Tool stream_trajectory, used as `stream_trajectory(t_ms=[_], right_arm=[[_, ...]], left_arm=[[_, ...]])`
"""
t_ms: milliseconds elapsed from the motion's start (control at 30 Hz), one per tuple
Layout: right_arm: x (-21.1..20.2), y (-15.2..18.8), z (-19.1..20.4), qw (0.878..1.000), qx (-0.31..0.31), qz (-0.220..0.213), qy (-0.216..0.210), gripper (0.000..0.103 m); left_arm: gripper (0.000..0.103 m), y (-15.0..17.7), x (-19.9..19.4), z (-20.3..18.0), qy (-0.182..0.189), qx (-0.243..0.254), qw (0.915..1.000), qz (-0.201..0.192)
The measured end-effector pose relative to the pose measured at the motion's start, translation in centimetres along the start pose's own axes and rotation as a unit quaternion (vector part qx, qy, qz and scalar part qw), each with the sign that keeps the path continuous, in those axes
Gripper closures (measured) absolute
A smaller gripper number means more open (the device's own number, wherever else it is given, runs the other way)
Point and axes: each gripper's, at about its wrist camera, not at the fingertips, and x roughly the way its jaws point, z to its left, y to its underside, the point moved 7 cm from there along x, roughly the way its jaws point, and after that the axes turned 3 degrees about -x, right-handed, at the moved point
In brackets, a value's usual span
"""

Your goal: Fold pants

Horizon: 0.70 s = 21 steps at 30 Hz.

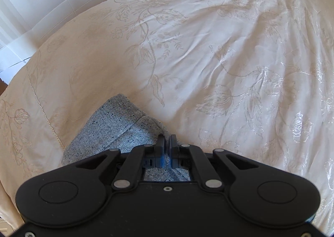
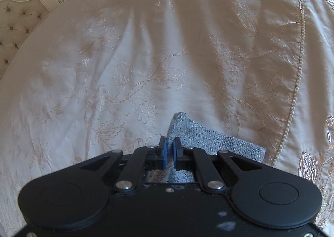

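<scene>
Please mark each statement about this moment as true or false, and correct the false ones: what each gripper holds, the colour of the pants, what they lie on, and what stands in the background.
1. The left gripper is shut on the pants. True.
2. The right gripper is wide open and holds nothing. False: its fingers are nearly closed with pants fabric between them.
3. The pants are plain black. False: they are light grey-blue with dark flecks.
4. The bedspread under the pants is cream with an embroidered floral pattern. True.
5. A tufted headboard appears in the right wrist view. True.
</scene>
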Motion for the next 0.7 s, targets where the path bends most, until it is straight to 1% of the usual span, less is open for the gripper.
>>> stream_trajectory(t_ms=[133, 267, 300, 333, 367, 433, 500, 533, 567, 600, 633, 667, 700], right_arm=[[1.1, -0.5, -0.1, 1.000, 0.002, -0.002, 0.007, 0.097], [1.9, -0.9, -0.5, 1.000, 0.015, -0.007, 0.009, 0.097], [2.3, -0.8, -0.6, 1.000, 0.013, -0.005, 0.013, 0.097], [2.6, -0.7, -0.6, 1.000, 0.014, -0.002, 0.016, 0.097], [3.1, -0.6, -0.7, 1.000, 0.016, 0.000, 0.019, 0.097], [4.0, -0.4, -0.5, 1.000, 0.008, 0.001, 0.025, 0.097], [4.6, -0.3, 0.0, 1.000, -0.009, 0.003, 0.026, 0.097], [5.0, -0.2, 0.2, 1.000, -0.016, 0.010, 0.020, 0.097], [5.3, -0.2, 0.3, 1.000, -0.018, 0.017, 0.012, 0.094], [5.2, -0.2, 0.3, 1.000, -0.015, 0.021, 0.008, 0.087], [4.7, -0.3, 0.2, 1.000, -0.011, 0.011, 0.005, 0.086], [3.9, -0.5, 0.2, 1.000, -0.010, -0.005, -0.005, 0.084], [2.8, -0.6, 0.3, 0.999, -0.016, -0.022, -0.018, 0.081]], left_arm=[[0.098, -0.7, 0.9, 0.0, -0.002, -0.011, 0.9999, 0.007], [0.098, -1.7, 1.4, 1.0, 0.014, -0.058, 0.9981, 0.013], [0.098, -1.8, 1.8, 0.9, 0.017, -0.062, 0.9978, 0.018], [0.098, -1.8, 2.4, 0.6, 0.015, -0.057, 0.9979, 0.028], [0.098, -1.8, 2.8, 0.3, 0.010, -0.048, 0.9984, 0.029], [0.098, -1.7, 3.2, -0.4, 0.007, -0.034, 0.9992, 0.020], [0.098, -1.9, 3.8, -0.9, 0.011, -0.030, 0.9994, 0.012], [0.097, -1.9, 4.0, -1.0, 0.011, -0.031, 0.9994, 0.011], [0.097, -1.9, 4.4, -1.2, 0.009, -0.027, 0.9996, 0.009], [0.096, -1.7, 4.7, -1.5, 0.003, -0.009, 0.9999, 0.012], [0.088, -1.5, 4.8, -1.8, -0.004, 0.016, 0.9998, 0.015], [0.081, -1.2, 4.6, -2.2, -0.011, 0.050, 0.9986, 0.008], [0.081, -1.1, 4.1, -2.4, -0.009, 0.073, 0.9973, -0.002]])
